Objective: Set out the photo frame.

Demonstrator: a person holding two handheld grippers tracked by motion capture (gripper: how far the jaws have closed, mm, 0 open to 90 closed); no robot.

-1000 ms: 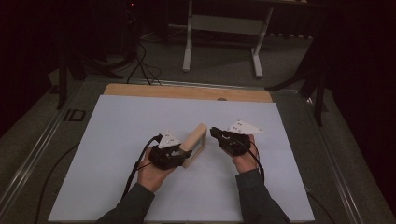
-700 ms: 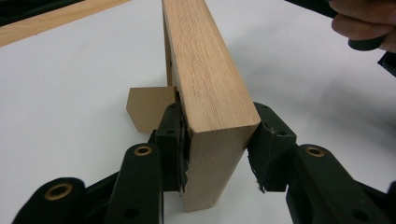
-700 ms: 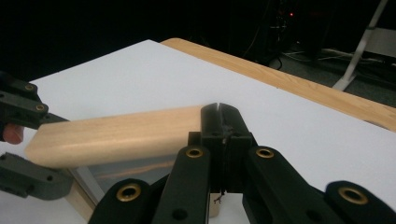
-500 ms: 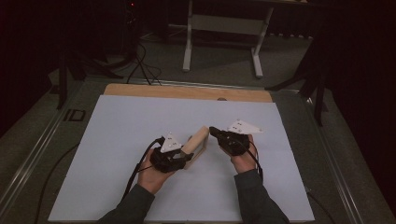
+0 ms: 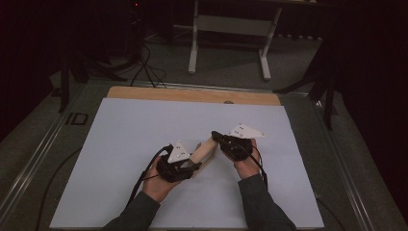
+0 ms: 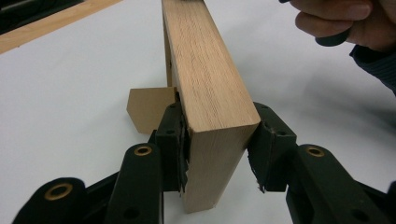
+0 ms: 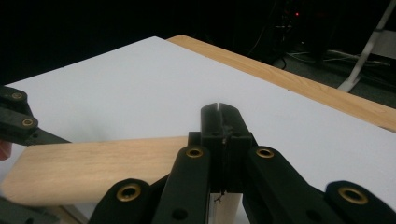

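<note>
Left gripper (image 6: 217, 154): clamped across near end of wooden block (image 6: 205, 79), mid-table on white sheet (image 5: 144, 134). Block: stiff, light-looking, smooth-grained; best held across flat faces. Right gripper (image 7: 223, 135): jaws closed together at block's far end; contact with wood hard to judge. Small tan piece (image 6: 147, 109) behind block partly hidden.

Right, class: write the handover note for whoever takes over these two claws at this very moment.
Left claw: shut on one end of the wooden block.
Right claw: shut, at the block's other end, with nothing visibly between its jaws.
Block: over the white sheet, running from one claw towards the other.
Done: the block is gripped on one side.
Left: probably open the right claw and take the free end.
</note>
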